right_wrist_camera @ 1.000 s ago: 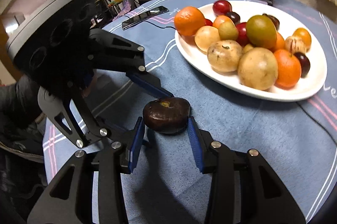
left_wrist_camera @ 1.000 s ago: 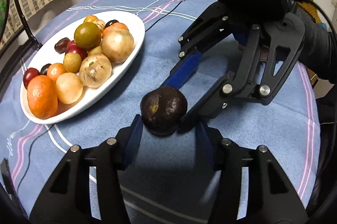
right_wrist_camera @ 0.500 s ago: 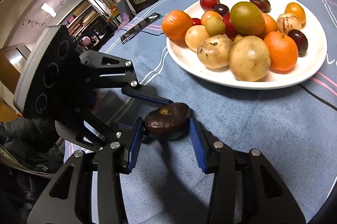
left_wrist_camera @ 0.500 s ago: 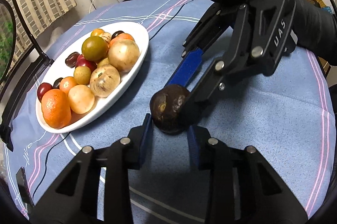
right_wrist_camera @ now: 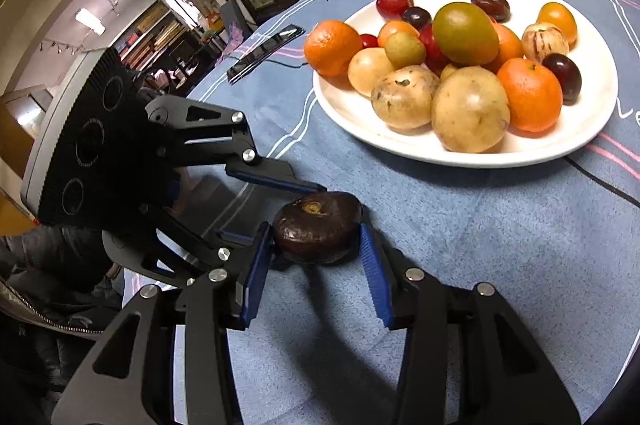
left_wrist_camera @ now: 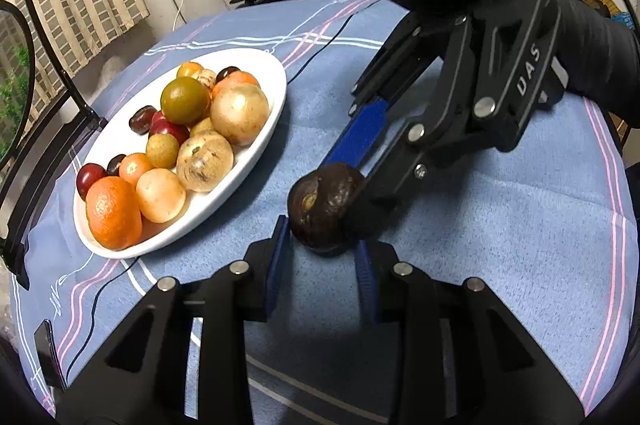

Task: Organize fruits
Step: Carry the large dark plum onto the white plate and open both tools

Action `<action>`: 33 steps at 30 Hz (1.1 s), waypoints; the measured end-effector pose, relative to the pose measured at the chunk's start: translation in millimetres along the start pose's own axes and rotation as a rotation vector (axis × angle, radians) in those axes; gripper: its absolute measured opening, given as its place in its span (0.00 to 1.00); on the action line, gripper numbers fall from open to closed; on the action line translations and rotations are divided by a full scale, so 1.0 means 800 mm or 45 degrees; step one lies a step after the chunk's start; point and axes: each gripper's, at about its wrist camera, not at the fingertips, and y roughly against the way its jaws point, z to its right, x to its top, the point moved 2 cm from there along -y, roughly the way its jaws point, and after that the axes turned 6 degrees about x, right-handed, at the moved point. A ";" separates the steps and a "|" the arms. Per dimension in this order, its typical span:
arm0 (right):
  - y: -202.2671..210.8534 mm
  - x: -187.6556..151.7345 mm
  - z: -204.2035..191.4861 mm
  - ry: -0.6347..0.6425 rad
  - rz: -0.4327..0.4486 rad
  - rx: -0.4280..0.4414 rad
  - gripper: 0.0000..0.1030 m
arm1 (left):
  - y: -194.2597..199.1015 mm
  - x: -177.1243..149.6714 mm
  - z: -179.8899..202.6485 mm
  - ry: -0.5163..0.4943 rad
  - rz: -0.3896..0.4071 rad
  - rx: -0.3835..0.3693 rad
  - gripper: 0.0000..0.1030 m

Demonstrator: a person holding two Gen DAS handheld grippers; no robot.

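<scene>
A dark brown, wrinkled round fruit (left_wrist_camera: 325, 209) is held above the blue tablecloth. My right gripper (right_wrist_camera: 318, 241) is shut on it (right_wrist_camera: 316, 227), its blue pads on both sides. My left gripper (left_wrist_camera: 322, 249) faces it from the other side, its jaws close around the same fruit and touching or nearly touching it. A white oval plate (left_wrist_camera: 120, 133) at the left holds several fruits: oranges, tan round ones, red and dark plums. The plate (right_wrist_camera: 592, 129) lies upper right in the right wrist view.
A black phone (right_wrist_camera: 264, 51) lies on the cloth beyond the plate. A thin black cable (left_wrist_camera: 320, 49) runs across the table. A black chair frame (left_wrist_camera: 48, 129) stands at the table's far left edge.
Both grippers and the dark fruit have risen a little and the left jaws have narrowed around the fruit. The plate has not moved.
</scene>
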 end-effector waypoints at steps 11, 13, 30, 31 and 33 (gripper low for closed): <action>0.013 0.007 -0.012 0.031 0.059 -0.045 0.43 | 0.009 0.012 -0.010 0.021 0.022 0.036 0.31; 0.019 0.013 -0.018 0.048 0.074 -0.059 0.43 | 0.013 0.018 -0.013 0.020 0.030 0.050 0.31; 0.047 0.137 0.028 -0.018 0.399 -0.421 0.75 | -0.018 0.107 -0.164 0.499 -0.004 0.431 0.72; 0.048 0.138 0.031 -0.026 0.415 -0.432 0.75 | -0.023 0.106 -0.174 0.557 -0.018 0.446 0.73; 0.051 0.137 0.036 -0.050 0.443 -0.451 0.75 | -0.027 0.102 -0.185 0.636 -0.032 0.451 0.75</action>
